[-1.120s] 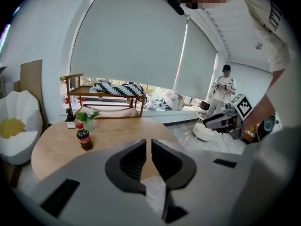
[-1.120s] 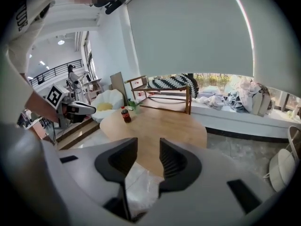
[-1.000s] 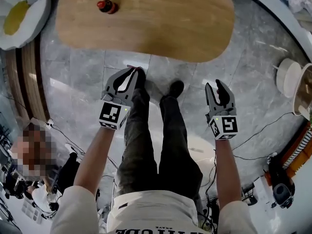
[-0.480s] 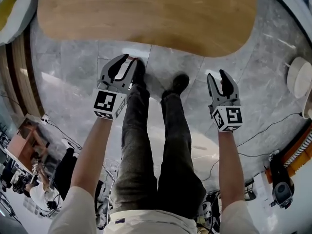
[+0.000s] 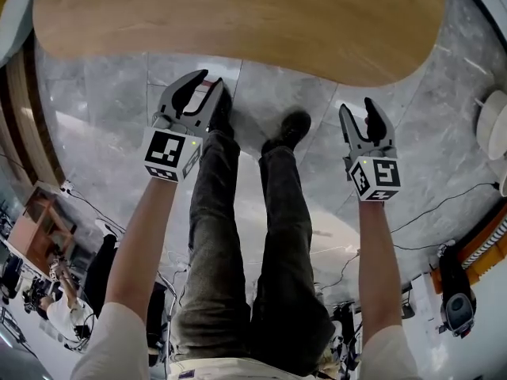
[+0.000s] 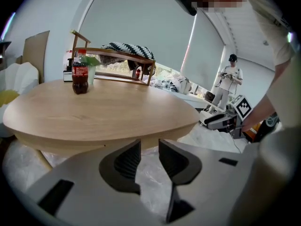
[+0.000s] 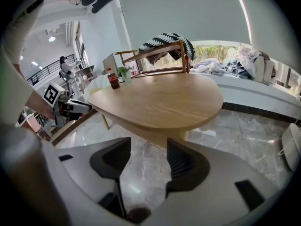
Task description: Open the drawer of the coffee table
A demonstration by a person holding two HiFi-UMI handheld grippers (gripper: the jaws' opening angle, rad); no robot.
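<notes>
Left gripper (image 5: 207, 81) and right gripper (image 5: 358, 108) jaws are partly apart, just opening, empty. No drawer shows, so they may bump the desk (image 5: 238, 14) up top.

coffee table (image 5: 238, 22) ahead — open floor (image 5: 103, 117), shoes (image 5: 291, 127) between

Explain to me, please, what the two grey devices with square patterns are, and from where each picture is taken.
There is no robot: a person holds a two-jaw gripper in each hand. The head view comes from a camera on the person's head and looks down on the left gripper, the right gripper, the person's legs and the stone floor. The other two views come from a camera on each gripper, looking along its jaws. Ahead stands the wooden coffee table, with a red-labelled bottle on it. Both grippers are empty: their jaws have just been opening, with nothing between them. No drawer shows yet.
</notes>
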